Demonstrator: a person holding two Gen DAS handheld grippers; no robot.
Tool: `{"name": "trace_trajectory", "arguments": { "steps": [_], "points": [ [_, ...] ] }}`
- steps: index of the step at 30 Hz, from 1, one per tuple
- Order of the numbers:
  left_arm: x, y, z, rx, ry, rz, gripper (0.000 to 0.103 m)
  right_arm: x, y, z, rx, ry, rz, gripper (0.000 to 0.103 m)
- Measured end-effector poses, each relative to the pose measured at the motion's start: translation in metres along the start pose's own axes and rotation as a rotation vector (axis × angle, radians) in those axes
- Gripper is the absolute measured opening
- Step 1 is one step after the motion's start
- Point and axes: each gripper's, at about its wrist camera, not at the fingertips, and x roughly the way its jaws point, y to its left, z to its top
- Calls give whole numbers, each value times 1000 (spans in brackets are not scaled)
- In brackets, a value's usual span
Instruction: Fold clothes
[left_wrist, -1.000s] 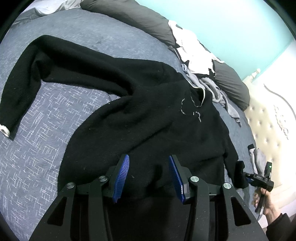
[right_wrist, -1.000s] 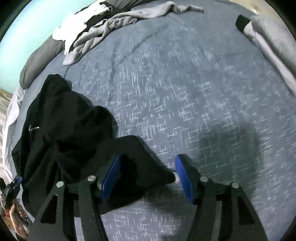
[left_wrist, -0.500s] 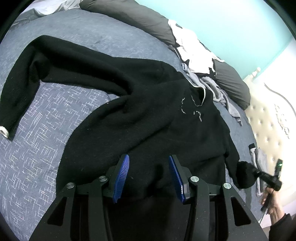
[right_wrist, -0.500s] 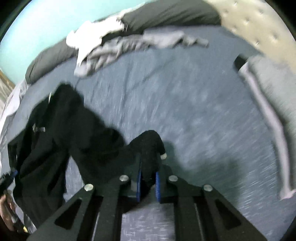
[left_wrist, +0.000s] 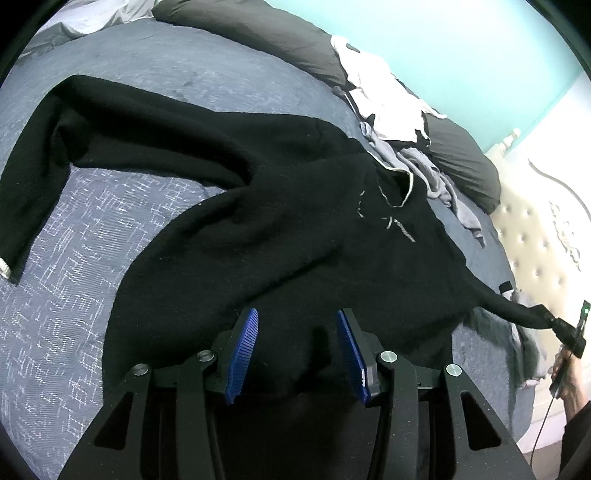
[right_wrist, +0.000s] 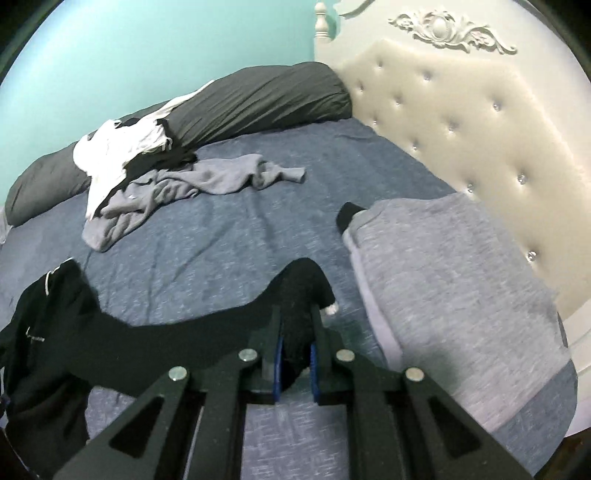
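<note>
A black sweater (left_wrist: 280, 229) lies spread on the blue bedcover (left_wrist: 74, 258), its far sleeve (left_wrist: 44, 155) bent down at the left. My left gripper (left_wrist: 297, 314) hovers over the sweater's hem, its blue pads (left_wrist: 243, 350) apart with black cloth below them. In the right wrist view my right gripper (right_wrist: 295, 312) is shut on the cuff of the other sleeve (right_wrist: 303, 280). That sleeve (left_wrist: 513, 308) hangs stretched off the bed toward the right gripper (left_wrist: 565, 328), which a hand holds at the right edge of the left wrist view.
A folded grey garment (right_wrist: 443, 280) lies to the right of the held sleeve, against the tufted white headboard (right_wrist: 461, 110). A crumpled grey garment (right_wrist: 192, 184) and a white one (right_wrist: 118, 147) lie farther back by dark pillows (right_wrist: 258, 99).
My right gripper closed on the sleeve cuff, then rose and drew the sleeve out straight from the sweater. The left gripper stayed where it was.
</note>
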Motion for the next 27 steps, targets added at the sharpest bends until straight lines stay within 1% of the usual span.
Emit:
{"name": "trace_trajectory", "arguments": {
  "steps": [5, 8, 11, 15, 18, 22, 25, 26, 27],
  "points": [
    [6, -3, 1, 11, 9, 4, 48, 10, -18, 15, 41, 3, -37, 10],
    [9, -5, 1, 19, 14, 4, 48, 14, -25, 26, 37, 1, -65, 10],
    [11, -6, 2, 25, 18, 5, 48, 21, -33, 29, 26, 7, -101, 10],
    [14, -11, 2, 34, 25, 2, 48, 41, -46, 15, 28, 48, -147, 10],
    [15, -14, 2, 44, 28, 0, 48, 52, -57, 0, 56, 65, -154, 10],
    [18, -17, 3, 44, 30, -2, 48, 68, -58, -17, 36, 122, -151, 10],
    [20, -18, 5, 41, 31, -6, 48, 71, -59, -25, 36, 149, -138, 14],
    [20, -19, 5, 42, 30, -8, 48, 72, -60, -27, 41, 164, -127, 19],
    [20, -20, 5, 43, 30, -10, 48, 70, -60, -28, 33, 168, -130, 20]
  ]
}}
